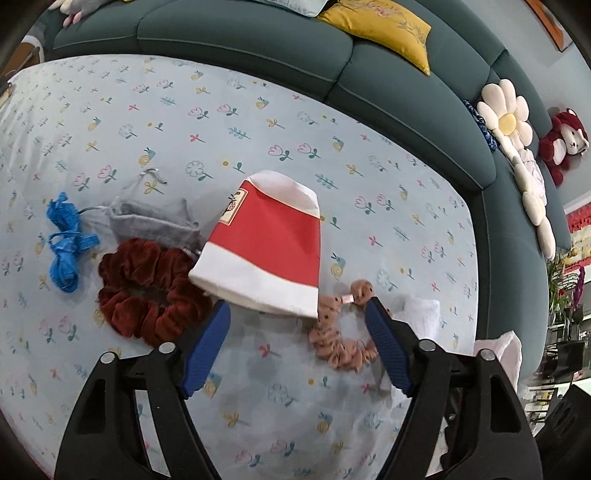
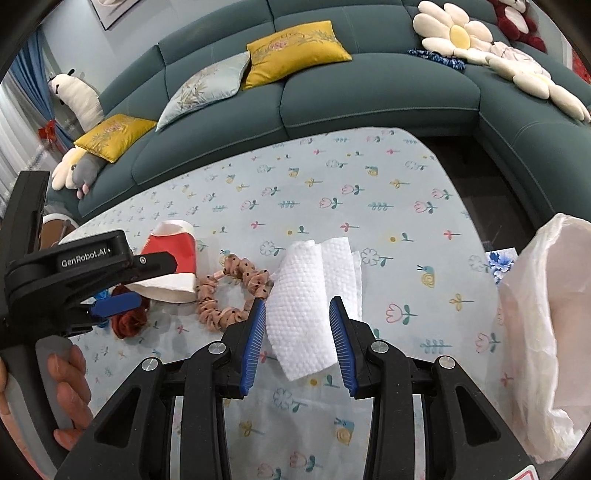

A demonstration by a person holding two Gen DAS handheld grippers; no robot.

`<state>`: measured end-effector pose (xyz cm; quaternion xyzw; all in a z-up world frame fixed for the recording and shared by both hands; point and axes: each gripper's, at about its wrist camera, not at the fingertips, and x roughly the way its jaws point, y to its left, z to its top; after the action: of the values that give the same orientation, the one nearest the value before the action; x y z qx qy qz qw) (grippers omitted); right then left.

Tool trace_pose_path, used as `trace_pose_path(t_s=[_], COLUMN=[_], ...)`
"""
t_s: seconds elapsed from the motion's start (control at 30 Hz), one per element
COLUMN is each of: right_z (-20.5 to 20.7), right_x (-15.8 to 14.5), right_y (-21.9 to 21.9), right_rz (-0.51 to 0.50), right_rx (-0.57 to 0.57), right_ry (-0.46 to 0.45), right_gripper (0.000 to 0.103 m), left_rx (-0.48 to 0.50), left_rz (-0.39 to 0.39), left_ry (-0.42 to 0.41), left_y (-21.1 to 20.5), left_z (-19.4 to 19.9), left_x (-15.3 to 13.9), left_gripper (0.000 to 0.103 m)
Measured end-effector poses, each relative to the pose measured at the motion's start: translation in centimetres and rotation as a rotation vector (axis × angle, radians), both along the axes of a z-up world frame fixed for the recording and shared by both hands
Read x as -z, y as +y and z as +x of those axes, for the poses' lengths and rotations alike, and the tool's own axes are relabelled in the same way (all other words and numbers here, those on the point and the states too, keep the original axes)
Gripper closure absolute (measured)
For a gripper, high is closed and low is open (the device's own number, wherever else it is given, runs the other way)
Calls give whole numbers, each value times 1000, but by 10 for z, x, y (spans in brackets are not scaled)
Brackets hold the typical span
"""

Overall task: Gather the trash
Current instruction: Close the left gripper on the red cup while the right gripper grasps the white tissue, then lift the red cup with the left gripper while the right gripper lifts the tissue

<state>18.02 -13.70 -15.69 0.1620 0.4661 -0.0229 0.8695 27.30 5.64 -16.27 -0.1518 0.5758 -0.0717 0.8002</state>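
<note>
A blue cord (image 1: 64, 243), grey pouch (image 1: 155, 221) and red scrunchie (image 1: 147, 291) lie left on the cloth (image 1: 258, 122). The left gripper (image 1: 297, 317), jaws wide, hangs over the tipped paper cup (image 1: 266, 243). Right of the pink scrunchie (image 2: 232, 291), the right gripper (image 2: 297, 306) straddles the paper towel (image 2: 306, 295) without touching, beside a plastic bag (image 2: 546, 332).

I look out over a worktop (image 2: 369, 177) draped in a pale blue cloth printed with small flowers. Behind it a dark teal corner sofa (image 2: 369, 96) wraps round two sides. On it I see yellow cushions (image 2: 295, 51), a pale blue cushion (image 2: 207, 88), white flower-shaped pillows (image 2: 454, 33) and a dark red plush toy (image 1: 563, 144). The wall (image 2: 74, 33) is light blue, with a blue curtain (image 2: 29, 74) at the left.
</note>
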Motion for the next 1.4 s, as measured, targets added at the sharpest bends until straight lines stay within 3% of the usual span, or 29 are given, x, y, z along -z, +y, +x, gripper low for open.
trace_pose_path(t_s=[0.13, 0.33, 0.47, 0.7, 1.07, 1.17, 1.23, 1.4], right_z=[11, 23, 26, 18, -2, -2, -2, 6], right_x=[11, 25, 31, 27, -14, -10, -5, 16], right_y=[3, 5, 5, 0, -24, -27, -24, -9], right_rz=[7, 23, 34, 42, 57, 68, 61, 61], right_rx=[-11, -24, -31, -23, 30, 23, 12, -24], right_ry=[14, 31, 42, 23, -53, -22, -12, 48], right_gripper=[68, 68, 81, 101, 102, 87, 70, 68], left_rx=[7, 35, 59, 102, 156, 161, 163, 173], left_rz=[-4, 0, 0, 25, 28, 28, 27, 30], left_ry=[8, 13, 5, -37, -117, -126, -127, -115], left_y=[-2, -6, -9, -24, -50, -52, -52, -52], left_z=[9, 18, 19, 13, -12, -16, -18, -21], left_x=[7, 14, 14, 4, -39, -45, -46, -41], left_gripper=[46, 82, 100, 100, 100, 100, 100, 100])
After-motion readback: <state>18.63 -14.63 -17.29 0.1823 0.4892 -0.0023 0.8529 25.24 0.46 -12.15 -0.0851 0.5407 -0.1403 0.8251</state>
